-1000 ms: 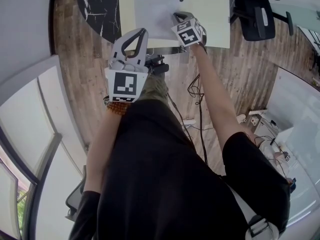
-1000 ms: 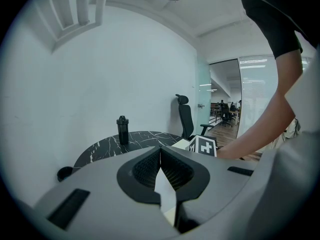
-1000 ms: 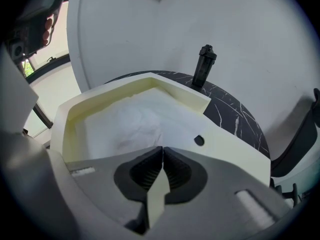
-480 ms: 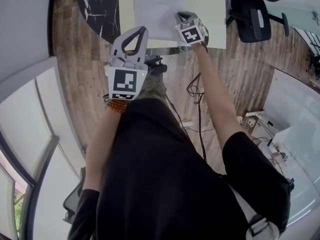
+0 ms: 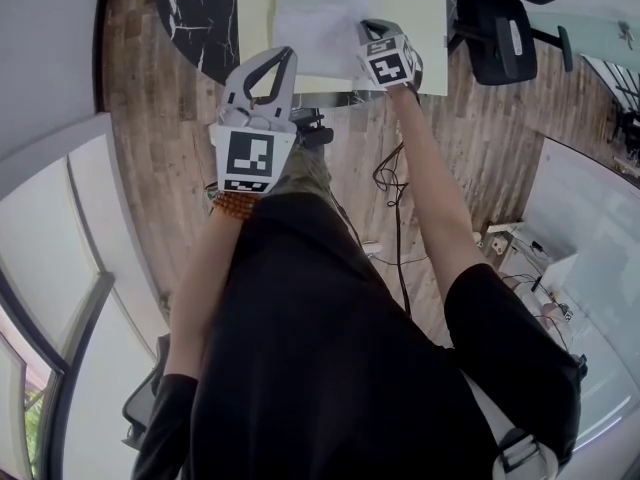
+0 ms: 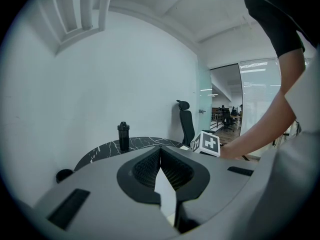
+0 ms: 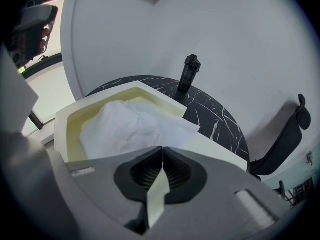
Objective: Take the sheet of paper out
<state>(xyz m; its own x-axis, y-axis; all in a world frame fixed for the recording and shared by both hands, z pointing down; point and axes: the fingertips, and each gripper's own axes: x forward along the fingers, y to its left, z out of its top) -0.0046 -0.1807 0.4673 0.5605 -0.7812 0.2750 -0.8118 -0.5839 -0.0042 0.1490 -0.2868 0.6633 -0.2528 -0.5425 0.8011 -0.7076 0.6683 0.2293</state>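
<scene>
Black marbled table [image 5: 195,13] bears the cream tray [image 5: 255,38]; short of it the left gripper [image 5: 285,61] hangs clenched and empty, while the rumpled sheet of paper [image 5: 315,18] lies in the tray, its near right edge apparently pinched by the right gripper [image 5: 362,30].

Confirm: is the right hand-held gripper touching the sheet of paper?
Touching. In the right gripper view the right hand-held gripper is shut on the near edge of the sheet of paper, which bunches toward it.

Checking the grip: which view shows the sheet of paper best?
Right gripper view: the rumpled sheet of paper fills the tray, reaching the shut jaws of the right gripper. Head view shows it small, at the top edge; left gripper view, nothing recognisable.
</scene>
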